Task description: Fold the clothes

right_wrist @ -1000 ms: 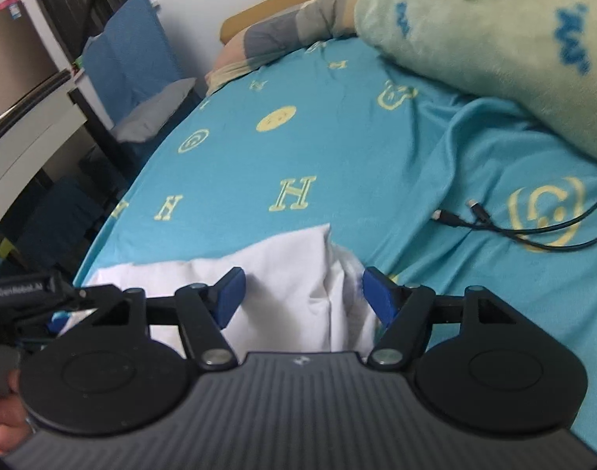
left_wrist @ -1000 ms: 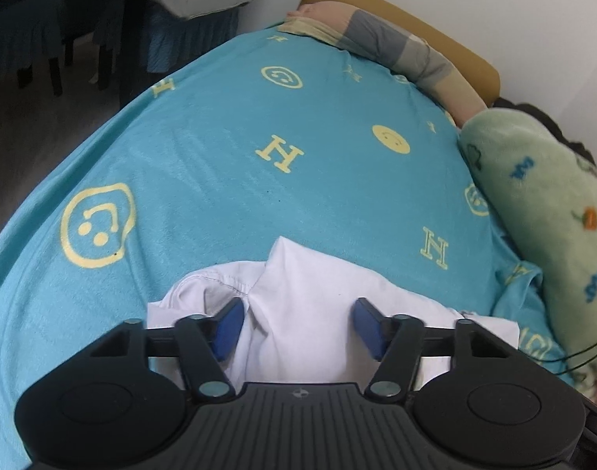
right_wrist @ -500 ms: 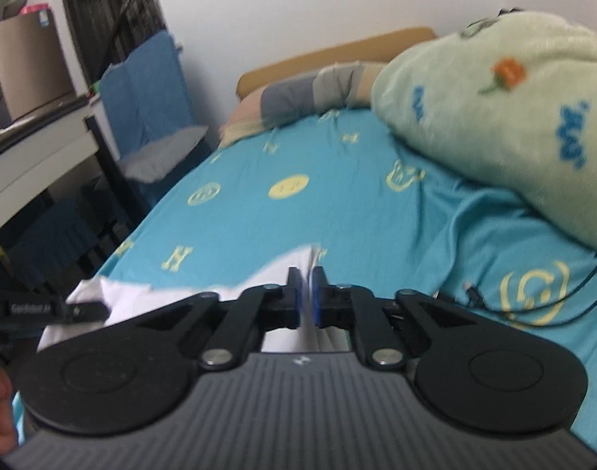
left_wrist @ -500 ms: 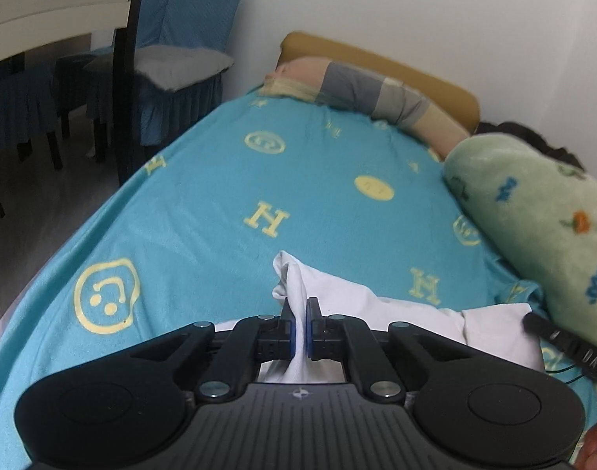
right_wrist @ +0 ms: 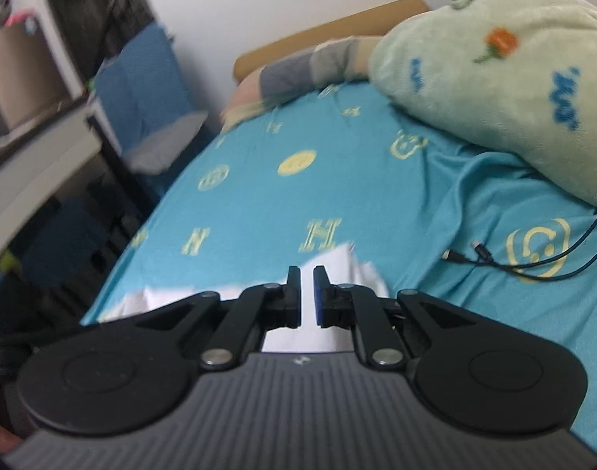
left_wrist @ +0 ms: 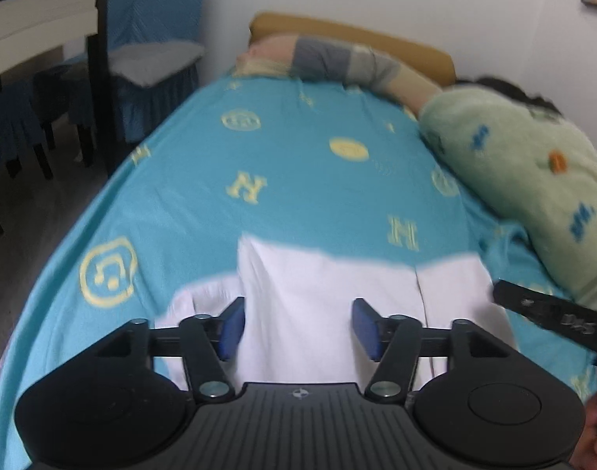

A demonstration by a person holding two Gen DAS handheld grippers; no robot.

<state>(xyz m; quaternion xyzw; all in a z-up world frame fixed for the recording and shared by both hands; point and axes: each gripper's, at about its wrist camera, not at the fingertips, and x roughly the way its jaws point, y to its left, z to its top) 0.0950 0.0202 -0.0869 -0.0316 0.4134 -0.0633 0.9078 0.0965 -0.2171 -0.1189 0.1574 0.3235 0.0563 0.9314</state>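
Bed: turquoise printed sheet, carrying the garment
White garment: lies at the near edge; soft, light, limp; best pinched at a corner
Left gripper: fingers wide, empty
Right gripper: fingers narrow, pinching white cloth

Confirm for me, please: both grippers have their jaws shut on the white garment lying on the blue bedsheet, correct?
Not quite. Only the right gripper is shut on the white garment. The left wrist view shows the left gripper with jaws wide open above the garment on the blue bedsheet.
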